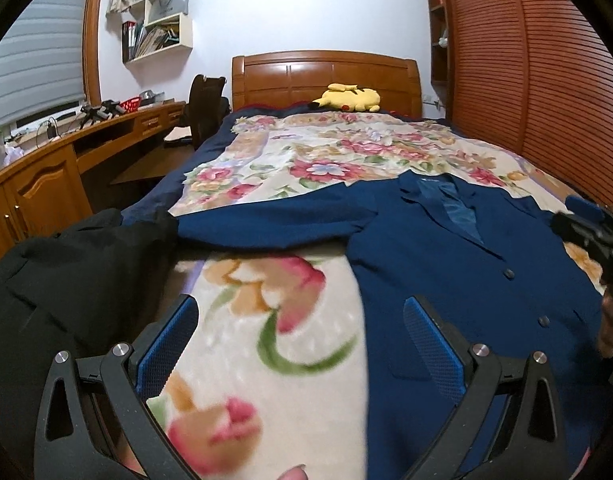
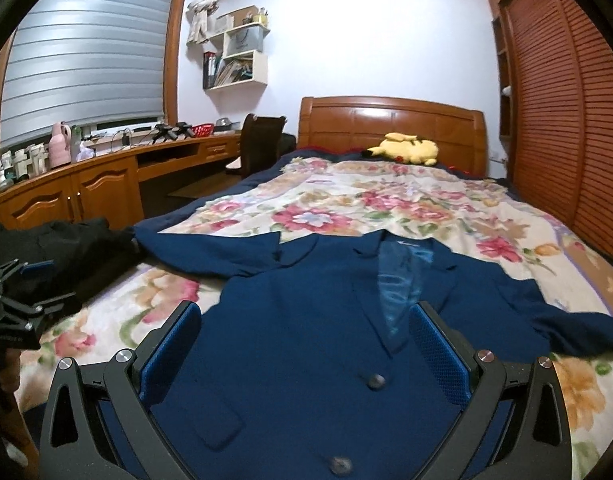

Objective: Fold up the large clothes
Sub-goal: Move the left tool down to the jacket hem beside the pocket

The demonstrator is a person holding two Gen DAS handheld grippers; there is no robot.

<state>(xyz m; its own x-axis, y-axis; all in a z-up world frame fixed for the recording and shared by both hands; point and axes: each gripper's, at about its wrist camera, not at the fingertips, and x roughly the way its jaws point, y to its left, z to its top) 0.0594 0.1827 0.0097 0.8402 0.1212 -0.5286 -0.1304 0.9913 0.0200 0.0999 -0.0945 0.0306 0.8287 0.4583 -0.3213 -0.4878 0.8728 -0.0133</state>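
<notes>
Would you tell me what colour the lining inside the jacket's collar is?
A shiny teal blue lining, lighter than the navy jacket; clearest in the right wrist view.

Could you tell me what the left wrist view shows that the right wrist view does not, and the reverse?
Only the left wrist view shows the open left claw over bare floral blanket, with the right claw at the frame edge. Only the right wrist view shows the open right claw over the jacket's buttoned front, the jacket's right-hand sleeve, and the pink bottle on the desk. Both show the blue jacket lying flat, the black garment and the yellow plush toy.
</notes>
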